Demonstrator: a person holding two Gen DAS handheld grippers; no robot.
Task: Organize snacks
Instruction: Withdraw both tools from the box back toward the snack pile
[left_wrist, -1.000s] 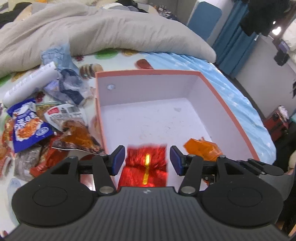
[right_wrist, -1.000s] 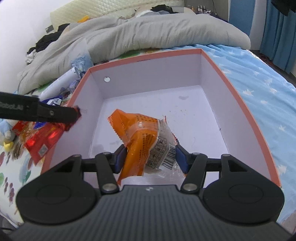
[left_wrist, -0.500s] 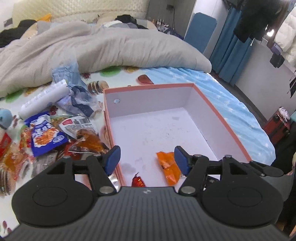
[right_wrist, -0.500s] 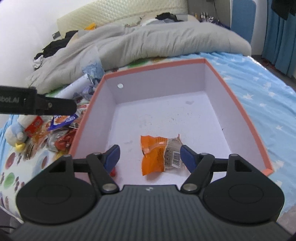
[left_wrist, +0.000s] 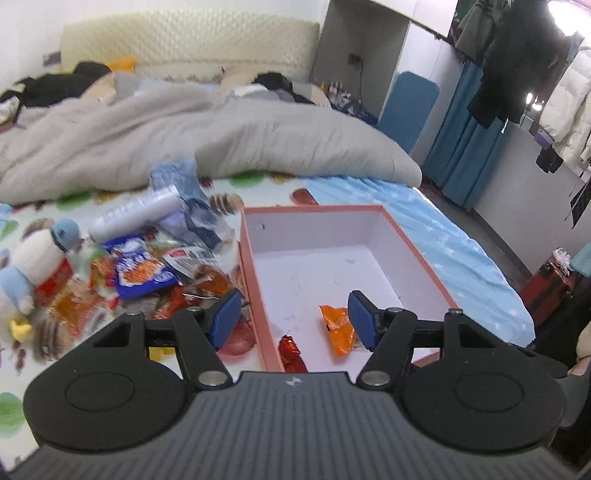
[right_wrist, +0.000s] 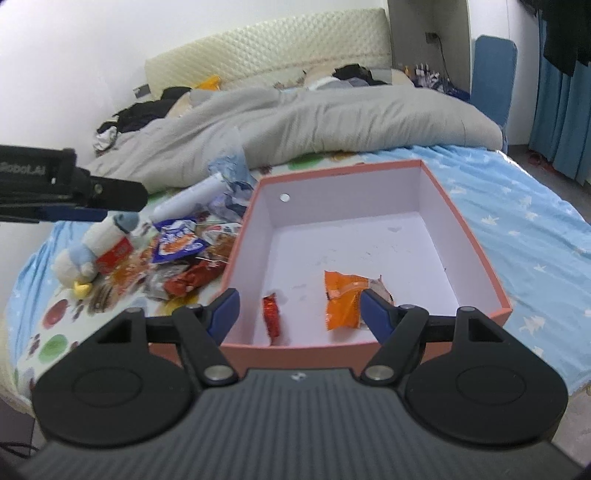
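A pink box (right_wrist: 476, 254) sits on the bed; the snack pile (right_wrist: 177, 262) lies just left of it. Inside, near the front wall: orange packet (right_wrist: 341, 301), red packet (right_wrist: 271, 317). Both the left gripper (left_wrist: 293, 319) and right gripper (right_wrist: 299, 312) gape empty, jaws recently widened. Only the right view shows the left gripper's side.

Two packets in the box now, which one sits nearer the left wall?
The small red foil packet. It lies close to the box's left wall, by the near edge; the bigger orange packet sits to its right, toward the middle.
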